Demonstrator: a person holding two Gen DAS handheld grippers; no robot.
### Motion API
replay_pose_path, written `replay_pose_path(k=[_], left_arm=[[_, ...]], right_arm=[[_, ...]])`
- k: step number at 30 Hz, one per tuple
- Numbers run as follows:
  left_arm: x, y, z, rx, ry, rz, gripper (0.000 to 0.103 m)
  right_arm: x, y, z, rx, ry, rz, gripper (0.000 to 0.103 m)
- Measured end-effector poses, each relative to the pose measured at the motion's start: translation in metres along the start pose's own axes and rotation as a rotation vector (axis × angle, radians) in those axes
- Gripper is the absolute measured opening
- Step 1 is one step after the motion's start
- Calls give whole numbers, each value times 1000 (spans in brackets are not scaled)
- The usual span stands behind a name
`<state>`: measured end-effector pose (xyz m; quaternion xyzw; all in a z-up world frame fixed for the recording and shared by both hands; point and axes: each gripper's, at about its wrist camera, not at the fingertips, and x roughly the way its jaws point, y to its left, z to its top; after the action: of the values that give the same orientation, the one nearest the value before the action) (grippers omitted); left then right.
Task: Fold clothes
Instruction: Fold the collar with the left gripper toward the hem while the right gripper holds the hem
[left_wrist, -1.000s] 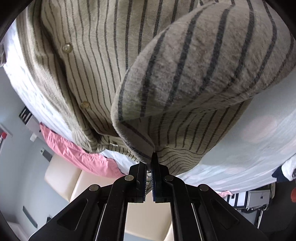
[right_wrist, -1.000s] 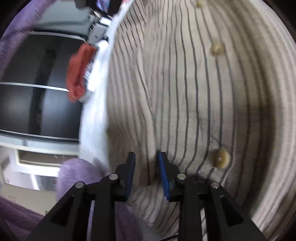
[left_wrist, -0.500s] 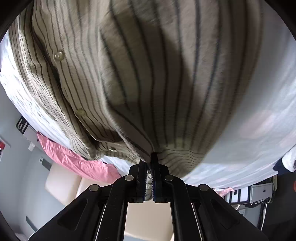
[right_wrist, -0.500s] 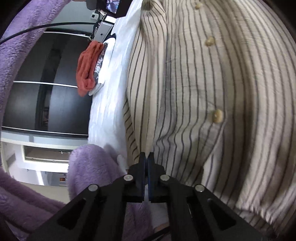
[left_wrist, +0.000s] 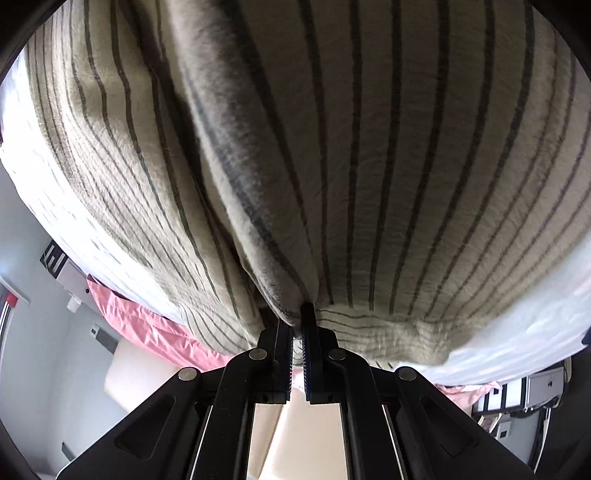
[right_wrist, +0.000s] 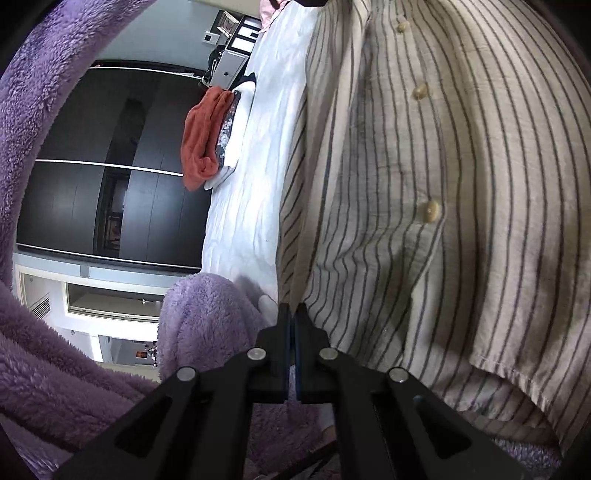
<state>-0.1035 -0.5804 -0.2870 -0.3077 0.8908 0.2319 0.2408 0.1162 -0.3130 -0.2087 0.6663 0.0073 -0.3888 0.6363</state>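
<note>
White bedsheet (right_wrist: 255, 155) carries the striped button-up shirt (right_wrist: 424, 192), spread across it placket up, three buttons (right_wrist: 430, 212) showing. I've got my left gripper (left_wrist: 298, 321) clamped on a bunched shirt edge, the fabric fanning away over the bed; I reckon that's a fold being carried. My right gripper (right_wrist: 291, 314) is pinched tight at the shirt's side edge, though I can't tell how much cloth it has. Open sheet lies beside the shirt, toward the orange towel (right_wrist: 203, 140). Purple fleece sleeve (right_wrist: 207, 314) crowds that gripper.
</note>
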Motion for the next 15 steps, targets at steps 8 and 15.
replay_pose_path(k=[8,15], left_arm=[[11,10,3,-131,95,33,62],[-43,19,-42,-595,325,-86,63]], right_arm=[[6,-13,2,26,25,-34,1],[6,-23,0,43,27,-87,1]])
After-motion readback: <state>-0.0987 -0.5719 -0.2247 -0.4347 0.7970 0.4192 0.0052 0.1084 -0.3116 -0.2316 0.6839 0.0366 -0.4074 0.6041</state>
